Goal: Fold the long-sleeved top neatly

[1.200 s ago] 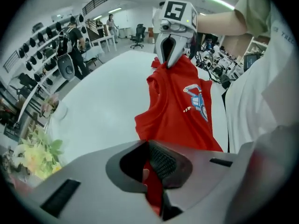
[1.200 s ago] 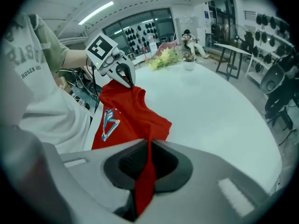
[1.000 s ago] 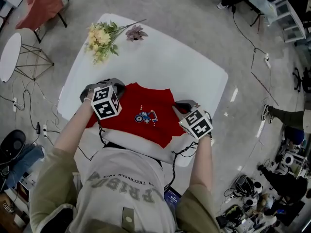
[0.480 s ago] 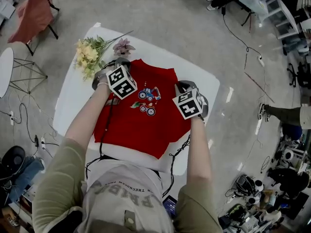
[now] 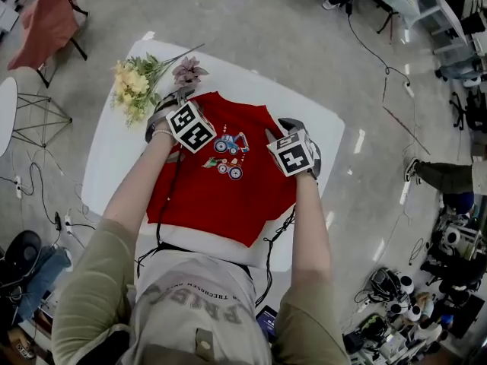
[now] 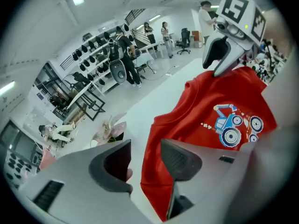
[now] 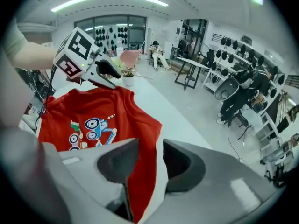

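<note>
Your left tongs [image 6: 145, 160] stand released. Their jaws have just been opening, and the far-left corner of the cloth lies slack under the gap with no pad pressing on it. Your right tongs [image 7: 152, 164] are let go too, jaws just opened, and the far-right edge runs loose between them.

The two sit left and right of the tractor print [image 5: 227, 144], about level with it. The red long-sleeved top [image 5: 221, 204] lies spread on the white bench [image 5: 114, 158]. Its long axis runs from just beyond the print back toward you. Nearly all the cloth therefore lies on your side of the tongs, and neither hand is nearer to it. The flowers [image 5: 133, 86] lie beyond and left of the print, off the cloth.

A second ago the top looked shorter and the print showed a single vehicle. Now the top lies drawn out longer, and more of the print shows.
</note>
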Demonstrator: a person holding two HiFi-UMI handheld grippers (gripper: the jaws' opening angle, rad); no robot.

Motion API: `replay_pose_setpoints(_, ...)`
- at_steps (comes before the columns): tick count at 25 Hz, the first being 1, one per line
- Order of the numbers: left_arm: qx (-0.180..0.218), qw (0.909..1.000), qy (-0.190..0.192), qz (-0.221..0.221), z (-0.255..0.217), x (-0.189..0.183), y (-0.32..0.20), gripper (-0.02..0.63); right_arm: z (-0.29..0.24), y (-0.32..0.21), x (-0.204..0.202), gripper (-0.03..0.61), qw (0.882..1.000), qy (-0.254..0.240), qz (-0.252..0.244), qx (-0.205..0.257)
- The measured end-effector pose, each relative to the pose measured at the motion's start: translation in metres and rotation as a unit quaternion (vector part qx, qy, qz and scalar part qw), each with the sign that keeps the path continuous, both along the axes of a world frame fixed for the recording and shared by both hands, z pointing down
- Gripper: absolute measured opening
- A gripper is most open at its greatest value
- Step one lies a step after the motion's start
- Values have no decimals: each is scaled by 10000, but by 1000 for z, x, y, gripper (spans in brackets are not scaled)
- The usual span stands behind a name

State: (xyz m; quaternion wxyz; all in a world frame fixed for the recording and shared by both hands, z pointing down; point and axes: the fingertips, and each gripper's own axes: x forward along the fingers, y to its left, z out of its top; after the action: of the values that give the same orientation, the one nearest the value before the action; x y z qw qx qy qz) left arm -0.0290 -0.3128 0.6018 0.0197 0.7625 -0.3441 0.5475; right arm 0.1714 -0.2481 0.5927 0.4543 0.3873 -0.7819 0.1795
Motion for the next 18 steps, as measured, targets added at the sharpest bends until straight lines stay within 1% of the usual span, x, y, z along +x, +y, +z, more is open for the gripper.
replay_pose_setpoints(2, 268, 9991, 258, -183, -18, -8, 0, 210, -16, 1, 2, 147, 9995, -172, 150, 232)
replay_pose_setpoints(5, 937, 9919, 727, -457, -64, -21, 8, 209, -49, 14, 3, 149, 9948, -623, 510, 629)
replay_pose_setpoints(6, 1022, 9890, 943, -498, -78, -23, 17, 209, -62, 23, 3, 149, 9914, -844, 662, 755)
replay_pose_setpoints(7, 1009, 9865, 1185, -512, -90, -23, 30, 210, -75, 33, 4, 149, 9870, -1079, 816, 873)
replay_pose_setpoints(9, 810, 9818, 1658, -445, -107, -18, 64, 210, -98, 60, 8, 149, 9780, -1433, 1077, 1067)
replay_pose_setpoints(11, 491, 9787, 1983, -210, -111, -5, 105, 210, -107, 92, 15, 149, 9738, -1490, 1270, 1155)
replay_pose_setpoints(14, -49, 9749, 2195, 354, -99, 25, 176, 210, -98, 140, 31, 149, 9717, -1345, 1633, 1056)
replay_pose_setpoints(16, -449, 9703, 2266, 715, -85, 49, 227, 209, -80, 173, 44, 149, 9694, -1265, 1923, 857)
replay_pose_setpoints(18, -809, 9652, 2287, 977, -71, 71, 273, 210, -60, 201, 55, 149, 9675, -1185, 2143, 633)
